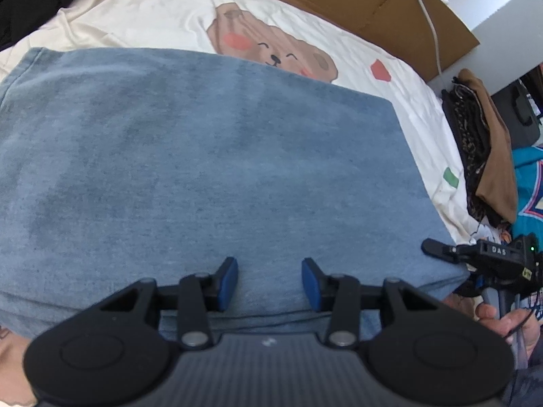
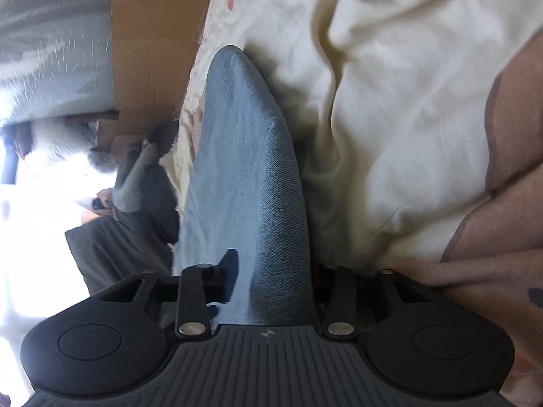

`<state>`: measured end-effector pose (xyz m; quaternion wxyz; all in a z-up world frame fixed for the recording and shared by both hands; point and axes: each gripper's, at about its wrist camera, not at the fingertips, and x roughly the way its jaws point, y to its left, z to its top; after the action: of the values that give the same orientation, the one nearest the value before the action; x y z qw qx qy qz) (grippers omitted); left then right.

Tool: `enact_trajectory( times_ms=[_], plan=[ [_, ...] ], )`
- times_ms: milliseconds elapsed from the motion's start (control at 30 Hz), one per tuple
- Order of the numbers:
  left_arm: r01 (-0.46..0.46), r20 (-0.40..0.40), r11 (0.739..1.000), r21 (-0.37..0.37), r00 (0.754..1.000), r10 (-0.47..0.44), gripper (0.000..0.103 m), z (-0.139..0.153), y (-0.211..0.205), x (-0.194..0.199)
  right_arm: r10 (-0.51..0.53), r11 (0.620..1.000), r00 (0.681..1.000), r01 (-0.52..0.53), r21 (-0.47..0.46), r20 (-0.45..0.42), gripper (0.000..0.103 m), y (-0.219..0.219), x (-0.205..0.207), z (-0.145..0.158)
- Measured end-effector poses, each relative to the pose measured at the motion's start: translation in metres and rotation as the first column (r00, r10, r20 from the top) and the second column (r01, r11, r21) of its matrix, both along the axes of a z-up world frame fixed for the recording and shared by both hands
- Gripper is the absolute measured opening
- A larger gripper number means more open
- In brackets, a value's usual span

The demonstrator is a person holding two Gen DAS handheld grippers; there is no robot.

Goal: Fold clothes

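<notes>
- The blue garment (image 1: 217, 169) lies flat as a folded rectangle on the cream bedsheet (image 1: 135, 13), and its far edge covers the lower part of the bear print (image 1: 271, 47) on that sheet.
- The left gripper (image 1: 269, 283) stands over the near edge of the blue garment with its blue pads apart; nothing is between them, the cloth only lies under them.
- The right gripper (image 2: 271, 271) is at the right side of the blue garment. A ridge of the blue cloth runs between its jaws, but only one finger (image 2: 229, 276) is visible, the other is hidden behind the fabric, so I cannot tell whether the pads press the cloth or are loose around it.
- A pile of dark and brown clothes (image 1: 482, 149) sits beyond the right edge of the blue garment, near the side of the bed.
- My judgement: one fold seems complete and the step in hand is finishing this fold along the near and right edges.
- The next move probably calls for both grippers to take the same edge, each at a corner, and to carry it evenly, so that the layers do not slide.
</notes>
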<state>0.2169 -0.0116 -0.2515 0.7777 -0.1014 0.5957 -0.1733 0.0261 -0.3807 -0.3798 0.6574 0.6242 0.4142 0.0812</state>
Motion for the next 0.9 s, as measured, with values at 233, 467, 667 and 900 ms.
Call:
enact_trajectory(
  times_ms=[233, 467, 667, 900],
  plan=[
    [0.012, 0.001, 1.000, 0.001, 1.000, -0.012, 0.046, 0.000, 0.000, 0.001, 0.033, 0.999, 0.999, -0.033, 0.041, -0.008, 0.044, 0.005, 0.005, -0.002],
    [0.013, 0.004, 1.000, 0.000, 1.000, -0.013, 0.046, -0.001, -0.001, 0.000, 0.079, 0.997, 0.997, -0.079, 0.014, -0.021, 0.028, 0.012, 0.007, 0.002],
    [0.012, 0.008, 1.000, 0.001, 1.000, -0.012, 0.046, -0.001, -0.004, 0.000, 0.096, 0.995, 0.995, -0.096, -0.026, 0.010, 0.016, 0.015, 0.009, 0.015],
    [0.033, 0.026, 0.999, 0.011, 0.999, -0.033, 0.046, 0.003, -0.007, 0.001, 0.097, 0.993, 0.995, -0.096, -0.063, 0.009, 0.014, 0.018, 0.013, 0.023]
  ],
)
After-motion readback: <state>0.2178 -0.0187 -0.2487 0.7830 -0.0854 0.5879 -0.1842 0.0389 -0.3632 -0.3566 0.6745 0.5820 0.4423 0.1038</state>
